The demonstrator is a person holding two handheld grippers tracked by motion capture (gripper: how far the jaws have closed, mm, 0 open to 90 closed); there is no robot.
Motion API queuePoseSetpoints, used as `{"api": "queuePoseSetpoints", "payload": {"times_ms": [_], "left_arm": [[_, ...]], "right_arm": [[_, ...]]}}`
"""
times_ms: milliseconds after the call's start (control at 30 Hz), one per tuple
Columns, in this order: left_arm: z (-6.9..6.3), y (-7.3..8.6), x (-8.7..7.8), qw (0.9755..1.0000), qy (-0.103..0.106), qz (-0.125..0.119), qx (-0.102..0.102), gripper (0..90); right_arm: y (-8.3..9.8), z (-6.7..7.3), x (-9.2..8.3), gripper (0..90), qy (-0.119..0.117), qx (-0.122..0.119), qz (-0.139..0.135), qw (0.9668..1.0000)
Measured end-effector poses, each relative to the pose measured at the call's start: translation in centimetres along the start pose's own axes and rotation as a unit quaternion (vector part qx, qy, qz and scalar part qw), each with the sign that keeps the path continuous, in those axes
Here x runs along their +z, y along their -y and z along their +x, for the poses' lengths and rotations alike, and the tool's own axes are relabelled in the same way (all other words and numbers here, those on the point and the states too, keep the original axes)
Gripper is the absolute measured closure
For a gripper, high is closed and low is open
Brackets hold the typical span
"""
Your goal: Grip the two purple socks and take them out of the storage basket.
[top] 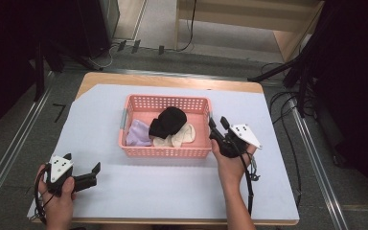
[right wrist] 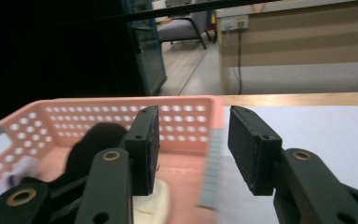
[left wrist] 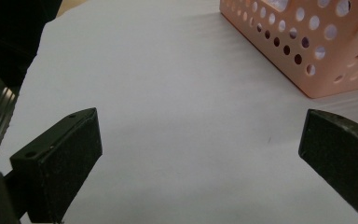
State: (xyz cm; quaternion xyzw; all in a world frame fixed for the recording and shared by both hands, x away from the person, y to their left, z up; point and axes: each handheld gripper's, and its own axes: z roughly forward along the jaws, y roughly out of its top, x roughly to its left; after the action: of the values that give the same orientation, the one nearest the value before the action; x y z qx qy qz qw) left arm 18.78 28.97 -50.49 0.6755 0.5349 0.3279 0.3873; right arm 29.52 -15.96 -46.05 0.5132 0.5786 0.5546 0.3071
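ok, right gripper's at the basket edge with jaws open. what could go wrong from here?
1. The right gripper sits just outside the pink basket's right wall, jaws apart with nothing between them. A low move could nudge or catch the wall.
2. The black cloth lies on the cream cloth; a pinch might lift both.
3. The left gripper is apart from the basket, so the basket may slide.

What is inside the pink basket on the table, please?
The pink basket holds three cloth items: a black one on top, a cream one partly under it, and a lilac one at the left. Anything beneath the pile is covered.
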Motion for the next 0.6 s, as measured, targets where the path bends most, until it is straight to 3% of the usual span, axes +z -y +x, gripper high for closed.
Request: {"api": "queuePoseSetpoints", "payload": {"times_ms": [367,600], "left_arm": [[0.0,0.0,0.0,1.0,0.0,0.0,-0.001,0.1],[0.0,0.0,0.0,1.0,0.001,0.0,-0.001,0.1]], "right_arm": [[0.5,5.4,2.3,56.4,-0.038,-0.022,0.025,0.9987],[0.9,7.7,3.2,59.0,-0.036,-0.025,0.043,0.9981]]}}
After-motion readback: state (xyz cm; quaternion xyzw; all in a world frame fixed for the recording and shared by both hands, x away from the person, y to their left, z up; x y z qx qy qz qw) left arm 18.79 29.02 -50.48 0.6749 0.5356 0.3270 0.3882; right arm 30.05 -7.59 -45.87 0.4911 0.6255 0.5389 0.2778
